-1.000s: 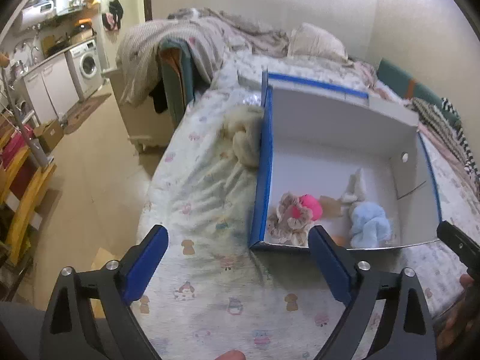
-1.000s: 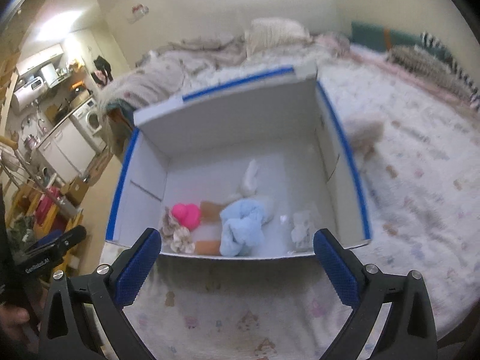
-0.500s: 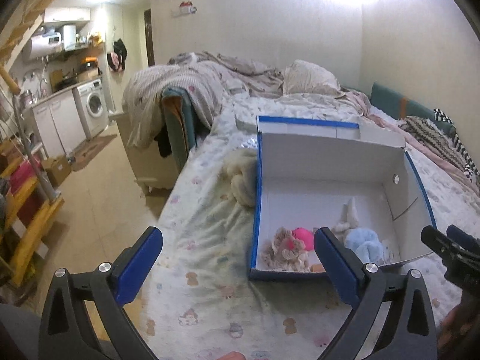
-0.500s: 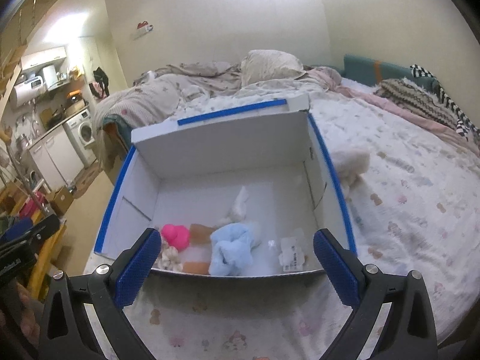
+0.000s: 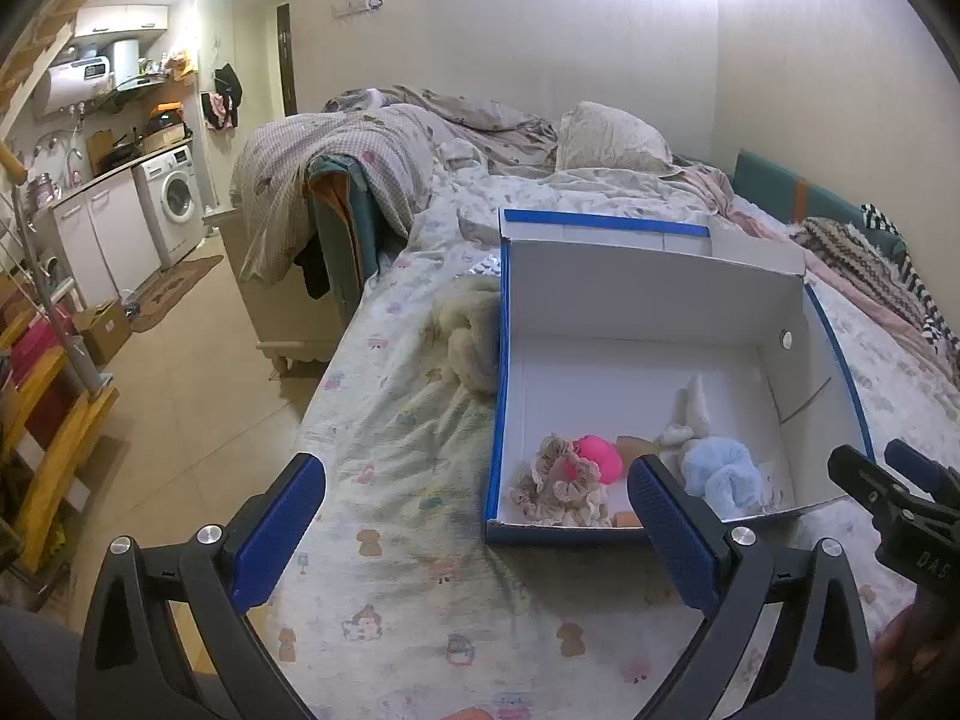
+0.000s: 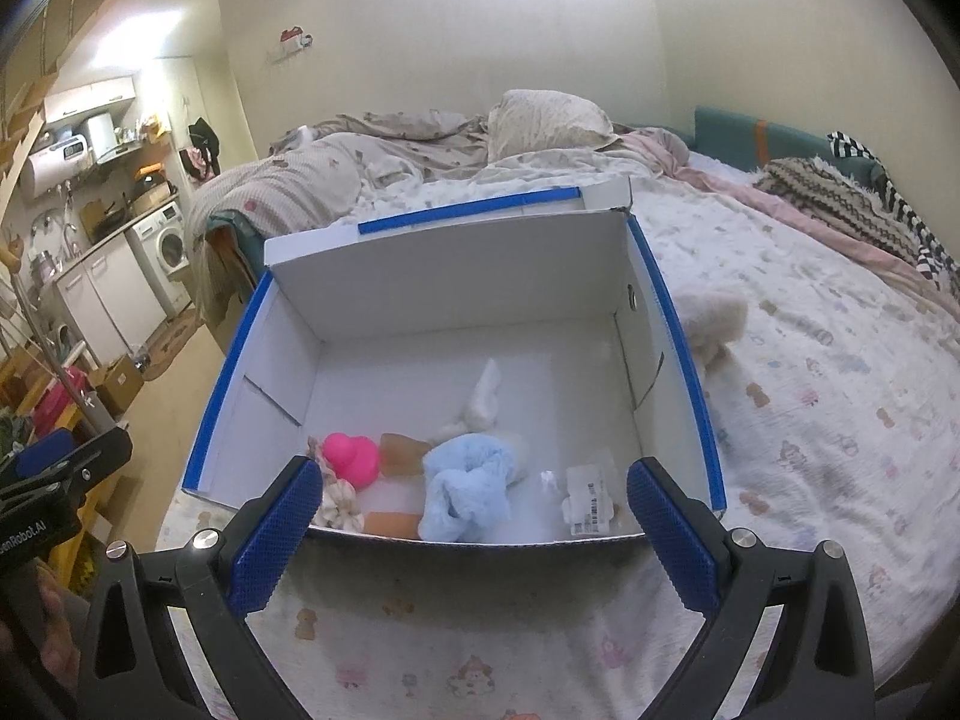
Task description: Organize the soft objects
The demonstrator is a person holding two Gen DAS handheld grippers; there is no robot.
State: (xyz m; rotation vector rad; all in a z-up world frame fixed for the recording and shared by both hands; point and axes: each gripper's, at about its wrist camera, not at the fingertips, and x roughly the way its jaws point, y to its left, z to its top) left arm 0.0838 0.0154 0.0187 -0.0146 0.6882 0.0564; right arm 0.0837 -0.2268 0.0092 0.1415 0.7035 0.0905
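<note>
Both hand-held grippers raised, jaws wide, empty | box point(image 6: 672, 324): blue cloth point(image 6: 468, 492), pink toy point(image 6: 351, 459), scrunchie point(image 5: 555, 483)

Cream plush toy point(image 5: 471, 330) lies half hidden behind the box's left wall point(image 5: 503, 360); label print point(image 6: 590, 498) too small to read; right claw point(image 5: 900, 498) cut off at frame edge

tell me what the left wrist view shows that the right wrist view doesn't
Only the left wrist view shows the cream plush lying on the bed against the box's left wall. Only the right wrist view shows a fluffy beige toy outside the right wall and a labelled packet on the box floor. Both show the blue-edged box, the pink toy and the light blue plush inside, with both grippers open and empty.
</note>
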